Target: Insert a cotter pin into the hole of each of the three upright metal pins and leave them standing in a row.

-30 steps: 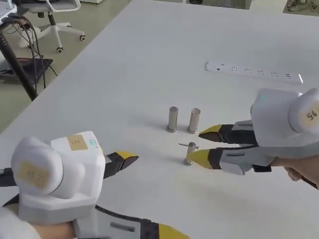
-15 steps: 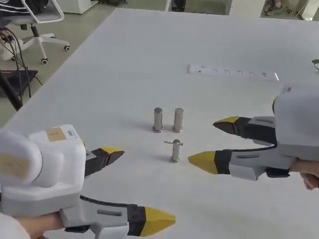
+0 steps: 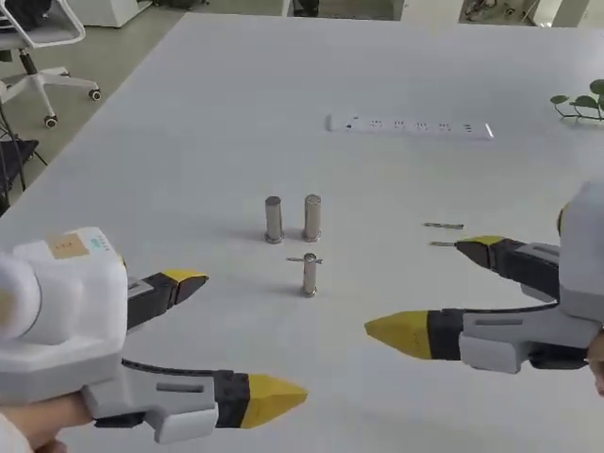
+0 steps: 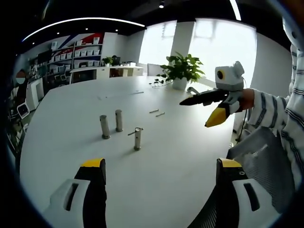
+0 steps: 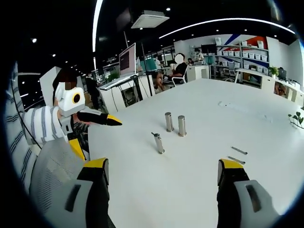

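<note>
Both wide open, nothing held: left gripper (image 3: 245, 335), right gripper (image 3: 417, 286). Fitted metal pin (image 3: 309, 276) with its cotter pin (image 3: 304, 259) through stands upright ahead of the left gripper, off the right gripper's tips. First bare pin (image 3: 274, 220) and second bare pin (image 3: 312, 218) stand side by side just beyond it. Nearer loose cotter pin (image 3: 442, 244) lies right at the right gripper's far jaw tip, farther loose cotter pin (image 3: 443, 226) just past it. Risks: these are thin and flat on the table (image 3: 236, 113), so the jaws could skid off, and the fitted pin blocks the reach to the bare ones, so a wide jaw could topple it. Power strip (image 3: 411, 126) is well beyond, not in the way
</note>
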Action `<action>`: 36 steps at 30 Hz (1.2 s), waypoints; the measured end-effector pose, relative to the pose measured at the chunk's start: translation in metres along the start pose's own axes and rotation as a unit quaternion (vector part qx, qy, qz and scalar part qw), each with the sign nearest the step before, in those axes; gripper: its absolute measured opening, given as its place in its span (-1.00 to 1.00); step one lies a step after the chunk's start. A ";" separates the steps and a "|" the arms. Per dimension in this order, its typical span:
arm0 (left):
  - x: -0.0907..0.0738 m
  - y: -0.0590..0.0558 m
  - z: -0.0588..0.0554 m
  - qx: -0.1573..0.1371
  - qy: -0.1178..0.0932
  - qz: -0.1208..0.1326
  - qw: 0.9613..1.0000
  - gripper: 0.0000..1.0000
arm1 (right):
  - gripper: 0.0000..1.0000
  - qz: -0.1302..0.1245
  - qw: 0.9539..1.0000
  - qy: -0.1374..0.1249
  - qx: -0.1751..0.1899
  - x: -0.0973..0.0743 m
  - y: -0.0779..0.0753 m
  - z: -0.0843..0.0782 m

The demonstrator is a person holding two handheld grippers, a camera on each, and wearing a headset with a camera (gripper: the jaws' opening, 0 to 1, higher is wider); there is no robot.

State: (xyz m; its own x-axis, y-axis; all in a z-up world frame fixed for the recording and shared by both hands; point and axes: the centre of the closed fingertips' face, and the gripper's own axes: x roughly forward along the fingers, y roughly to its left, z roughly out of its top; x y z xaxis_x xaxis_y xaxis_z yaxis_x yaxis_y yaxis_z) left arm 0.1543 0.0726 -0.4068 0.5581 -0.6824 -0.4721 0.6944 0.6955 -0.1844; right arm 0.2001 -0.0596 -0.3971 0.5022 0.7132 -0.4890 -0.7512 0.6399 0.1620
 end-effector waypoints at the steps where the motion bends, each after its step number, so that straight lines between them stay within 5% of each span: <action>1: 0.000 0.001 0.000 0.000 0.000 0.000 1.000 0.91 | 0.92 -0.007 1.000 -0.001 0.010 -0.002 -0.003 -0.002; 6: -0.002 0.007 0.002 -0.005 -0.001 0.003 1.000 0.91 | 0.97 -0.023 0.999 0.003 0.023 -0.010 -0.007 -0.009; 8: -0.002 0.009 0.003 -0.005 -0.002 0.004 1.000 0.91 | 0.97 -0.062 0.998 0.003 0.021 -0.014 -0.019 -0.012; 19: 0.001 0.026 0.015 -0.003 0.001 0.006 1.000 0.90 | 0.97 -0.073 0.996 0.012 0.045 -0.024 -0.018 -0.024; 26: 0.012 0.049 0.048 0.028 -0.022 0.008 0.999 0.84 | 0.97 -0.083 0.995 0.006 0.051 -0.030 -0.022 -0.023; 32: 0.028 0.067 0.064 0.047 -0.022 0.016 0.999 0.84 | 0.97 -0.093 0.994 0.008 0.052 -0.035 -0.025 -0.024; 36: 0.037 0.077 0.072 0.032 -0.033 0.016 0.999 0.73 | 0.97 -0.097 0.994 0.011 0.057 -0.039 -0.024 -0.028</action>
State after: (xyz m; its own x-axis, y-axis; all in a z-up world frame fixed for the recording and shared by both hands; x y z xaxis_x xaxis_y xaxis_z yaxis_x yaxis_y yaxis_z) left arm 0.2611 0.0846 -0.3759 0.6078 -0.6753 -0.4178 0.7025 0.7026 -0.1135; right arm 0.1865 -0.1105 -0.4055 0.6225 0.5672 -0.5392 -0.5865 0.7943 0.1585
